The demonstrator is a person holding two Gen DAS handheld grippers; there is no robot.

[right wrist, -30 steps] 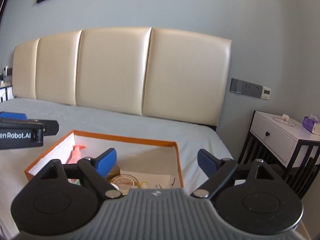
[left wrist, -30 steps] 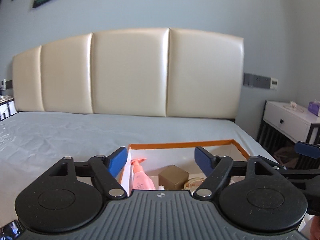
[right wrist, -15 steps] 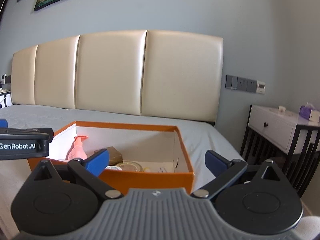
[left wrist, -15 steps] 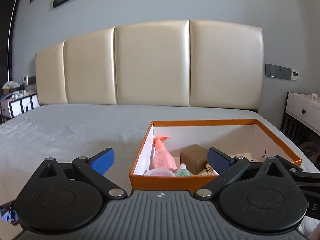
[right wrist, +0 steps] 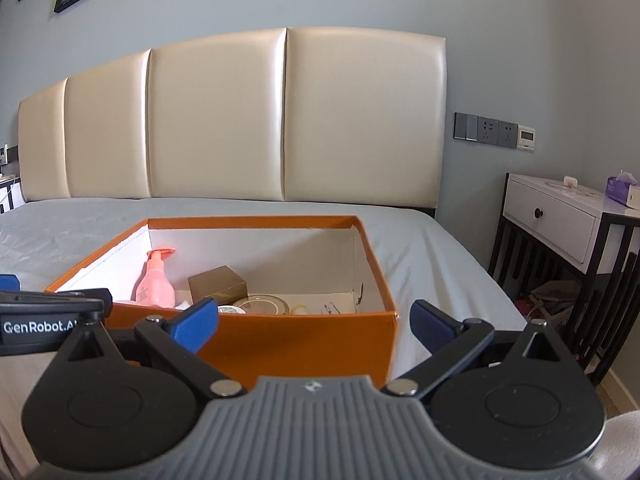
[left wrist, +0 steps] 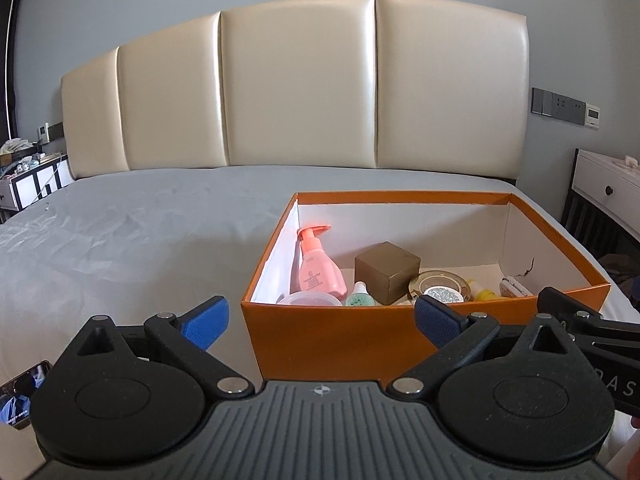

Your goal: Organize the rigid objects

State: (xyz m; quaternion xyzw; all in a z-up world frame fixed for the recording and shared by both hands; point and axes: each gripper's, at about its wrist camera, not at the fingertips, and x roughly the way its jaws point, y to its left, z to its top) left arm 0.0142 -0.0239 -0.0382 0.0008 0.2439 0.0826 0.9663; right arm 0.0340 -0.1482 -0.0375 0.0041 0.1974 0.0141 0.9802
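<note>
Over the preceding second both grippers drew back and sank from above the orange box (left wrist: 340,340) to a position in front of its near wall, so that the wall now screened part of the contents. This retreat, with nothing carried, suggested that a placement had ended and that the packing was well advanced or complete.

The left gripper (left wrist: 320,316) had its fingers wide apart and empty, straddling the box's near-left corner. The right gripper (right wrist: 314,322) likewise stood spread and empty before the box's near-right corner.

Inside the box, toward its left wall, lay a pink pump bottle (left wrist: 318,266); beside it sat a brown cube (left wrist: 387,271), then a round gold-rimmed tin (left wrist: 442,287).

The near wall cut off a clear lid, a small green-capped bottle and yellow items to the right of the tin; their identity could not be settled. At the lower left edge of the left view, a phone (left wrist: 22,394) was only partly visible.
</note>
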